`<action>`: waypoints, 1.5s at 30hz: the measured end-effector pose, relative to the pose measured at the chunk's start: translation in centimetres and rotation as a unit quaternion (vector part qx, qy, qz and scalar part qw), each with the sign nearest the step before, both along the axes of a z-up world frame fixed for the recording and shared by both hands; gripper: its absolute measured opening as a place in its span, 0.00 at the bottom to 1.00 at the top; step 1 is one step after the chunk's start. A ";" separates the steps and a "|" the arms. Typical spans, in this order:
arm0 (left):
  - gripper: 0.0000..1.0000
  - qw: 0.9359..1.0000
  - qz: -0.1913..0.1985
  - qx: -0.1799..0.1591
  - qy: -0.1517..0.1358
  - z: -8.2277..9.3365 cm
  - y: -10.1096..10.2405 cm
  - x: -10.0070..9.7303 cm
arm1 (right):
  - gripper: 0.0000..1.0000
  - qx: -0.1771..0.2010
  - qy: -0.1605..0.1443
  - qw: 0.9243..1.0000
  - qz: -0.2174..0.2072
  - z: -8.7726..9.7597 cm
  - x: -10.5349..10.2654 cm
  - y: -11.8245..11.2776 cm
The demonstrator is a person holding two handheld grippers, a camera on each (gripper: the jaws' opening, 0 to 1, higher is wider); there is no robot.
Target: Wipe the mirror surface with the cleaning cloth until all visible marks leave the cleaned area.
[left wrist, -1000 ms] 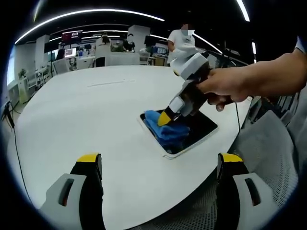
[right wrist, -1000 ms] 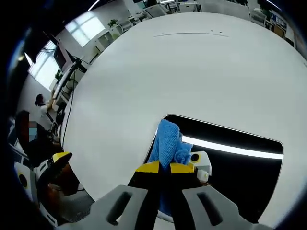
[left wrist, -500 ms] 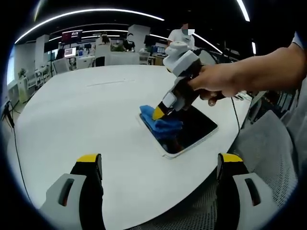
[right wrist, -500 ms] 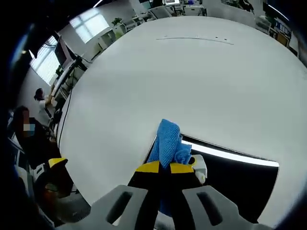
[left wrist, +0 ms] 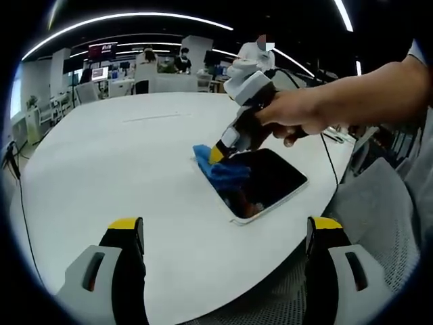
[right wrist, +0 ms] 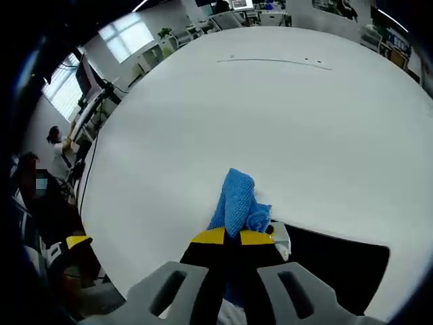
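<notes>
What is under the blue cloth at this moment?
The blue cloth, held in the right gripper, lies over one corner of the mirror and partly over the white table beside it. The mirror surface beneath the cloth is covered, so marks there cannot be seen.

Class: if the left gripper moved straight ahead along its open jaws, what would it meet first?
Probably the bare white table; the mirror and cloth lie slightly right of centre, though depth is unclear.

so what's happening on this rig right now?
A person is wiping a mirror lying flat on a white table. The right gripper is shut on a blue cleaning cloth and presses it at the mirror's corner, partly over the table. The left gripper hangs open near the table's edge, holding nothing.
</notes>
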State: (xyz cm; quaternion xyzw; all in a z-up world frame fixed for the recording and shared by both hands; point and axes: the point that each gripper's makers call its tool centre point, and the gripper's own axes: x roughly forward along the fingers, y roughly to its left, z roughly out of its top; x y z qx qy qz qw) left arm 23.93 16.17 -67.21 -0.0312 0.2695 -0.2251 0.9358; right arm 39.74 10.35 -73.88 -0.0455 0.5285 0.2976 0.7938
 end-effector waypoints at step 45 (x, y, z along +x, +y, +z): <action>0.99 1.000 -0.006 0.004 -0.001 0.0 0.0 0.0 | 0.00 -0.016 -0.006 1.000 0.007 -0.2 1.6 -0.9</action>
